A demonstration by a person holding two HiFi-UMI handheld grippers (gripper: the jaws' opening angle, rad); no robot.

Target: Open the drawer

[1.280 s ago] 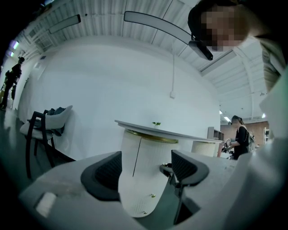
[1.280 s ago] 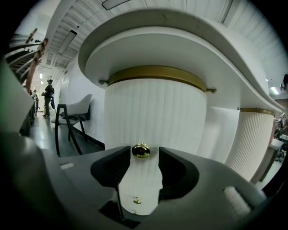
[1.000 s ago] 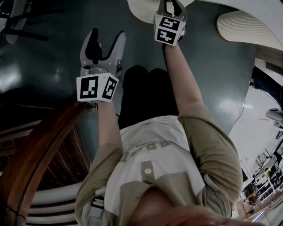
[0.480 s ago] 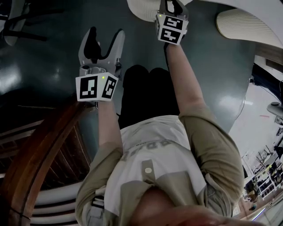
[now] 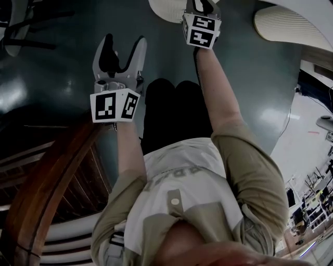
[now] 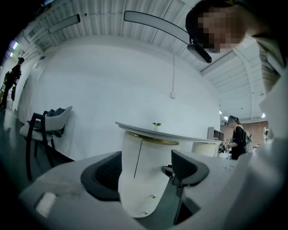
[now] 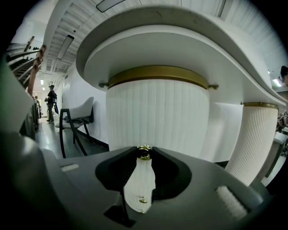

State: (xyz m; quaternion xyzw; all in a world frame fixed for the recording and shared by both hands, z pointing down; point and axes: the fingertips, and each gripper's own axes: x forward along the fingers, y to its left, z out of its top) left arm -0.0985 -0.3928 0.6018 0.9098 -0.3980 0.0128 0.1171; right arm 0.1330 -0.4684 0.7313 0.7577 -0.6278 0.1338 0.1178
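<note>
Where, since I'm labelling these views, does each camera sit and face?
Head view: on the head, facing steeply down at the floor; torso, arms, left gripper, right gripper show.
Left gripper view: on that gripper, facing the cabinet; open jaws show.
Right gripper view: on that gripper, nearer the cabinet; jaws shut on its knob.
Shared: both gripper views show the cabinet.

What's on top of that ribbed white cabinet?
A gold band rings the top of the cabinet, under a white tabletop carrying a small plant. The tabletop's upper surface is otherwise hidden.
</note>
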